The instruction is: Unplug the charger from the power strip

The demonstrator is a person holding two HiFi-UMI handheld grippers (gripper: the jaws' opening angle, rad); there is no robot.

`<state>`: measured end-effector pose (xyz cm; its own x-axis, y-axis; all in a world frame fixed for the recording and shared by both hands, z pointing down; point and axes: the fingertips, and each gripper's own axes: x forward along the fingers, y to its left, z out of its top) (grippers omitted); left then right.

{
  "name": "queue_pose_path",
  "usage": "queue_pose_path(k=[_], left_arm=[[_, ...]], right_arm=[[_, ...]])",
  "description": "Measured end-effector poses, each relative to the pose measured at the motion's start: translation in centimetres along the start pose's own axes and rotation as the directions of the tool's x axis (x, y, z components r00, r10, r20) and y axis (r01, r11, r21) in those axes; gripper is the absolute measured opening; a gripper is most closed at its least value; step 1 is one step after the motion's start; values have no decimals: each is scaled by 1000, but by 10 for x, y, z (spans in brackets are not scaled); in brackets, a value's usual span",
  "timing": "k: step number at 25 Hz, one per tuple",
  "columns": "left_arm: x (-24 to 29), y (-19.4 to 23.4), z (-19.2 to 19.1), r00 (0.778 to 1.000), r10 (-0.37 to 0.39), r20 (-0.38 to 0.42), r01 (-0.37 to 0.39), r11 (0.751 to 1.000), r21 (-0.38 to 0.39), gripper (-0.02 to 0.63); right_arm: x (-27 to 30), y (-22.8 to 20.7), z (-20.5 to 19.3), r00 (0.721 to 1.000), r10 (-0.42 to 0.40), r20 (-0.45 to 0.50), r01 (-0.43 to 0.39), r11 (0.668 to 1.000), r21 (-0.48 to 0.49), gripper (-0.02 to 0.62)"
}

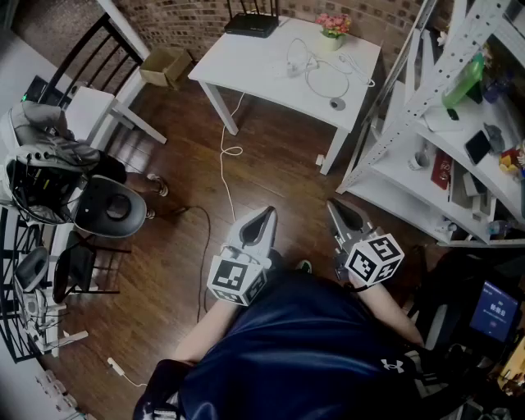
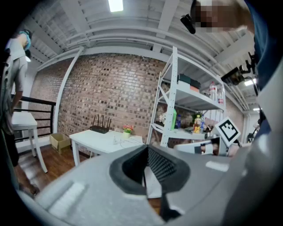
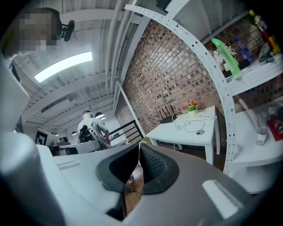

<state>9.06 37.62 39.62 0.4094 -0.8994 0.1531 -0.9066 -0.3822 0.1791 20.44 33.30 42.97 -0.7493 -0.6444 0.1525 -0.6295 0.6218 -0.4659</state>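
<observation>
A white table [image 1: 246, 70] stands far ahead by the brick wall. On it a small white charger block [image 1: 294, 70] stands among looped white cables [image 1: 324, 82]; I cannot make out the power strip itself. The same table [image 3: 190, 134] and cables [image 3: 196, 126] show in the right gripper view, and the table [image 2: 95, 141] in the left gripper view. My left gripper [image 1: 264, 215] and right gripper [image 1: 335, 207] are held close to the person's body, over the wooden floor and well short of the table. Both are shut with nothing between the jaws, as the left gripper [image 2: 146, 152] and right gripper [image 3: 138, 150] views confirm.
A black router [image 1: 251, 25] and a flower pot [image 1: 332, 31] sit at the table's back. A white cord [image 1: 223, 156] hangs from the table to the floor. White shelving [image 1: 426, 156] stands right; a black chair [image 1: 98, 66], a cardboard box [image 1: 164, 66] and equipment [image 1: 49, 189] stand left.
</observation>
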Motion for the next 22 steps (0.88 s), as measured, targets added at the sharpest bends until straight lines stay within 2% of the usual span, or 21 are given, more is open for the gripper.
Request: queue_pose_path(k=[4,9,12,16,22], left_arm=[[7,13,2,1000,25,7,-25,1000,-19,6],[39,27,8,1000,-13,6,13,999,-32,6],[70,48,10,999,-41,5,41,998,-50,6],[122,92,21,995,-101,14,101,994,-44,6],[184,193,46,981,-191,-17,191,981,-20,6]], right_arm=[[2,-10,0,1000,-14,-8,14,1000,13,17],[29,-27,14,1000,-30,-3,30,1000,4,17],[55,-48,21,998,-65,-11,65,998,-3,17],[104,-75,40,990,-140,-25,139,990,-26,17],[200,-87,82,961,-275,-15,275,961,-26,17]])
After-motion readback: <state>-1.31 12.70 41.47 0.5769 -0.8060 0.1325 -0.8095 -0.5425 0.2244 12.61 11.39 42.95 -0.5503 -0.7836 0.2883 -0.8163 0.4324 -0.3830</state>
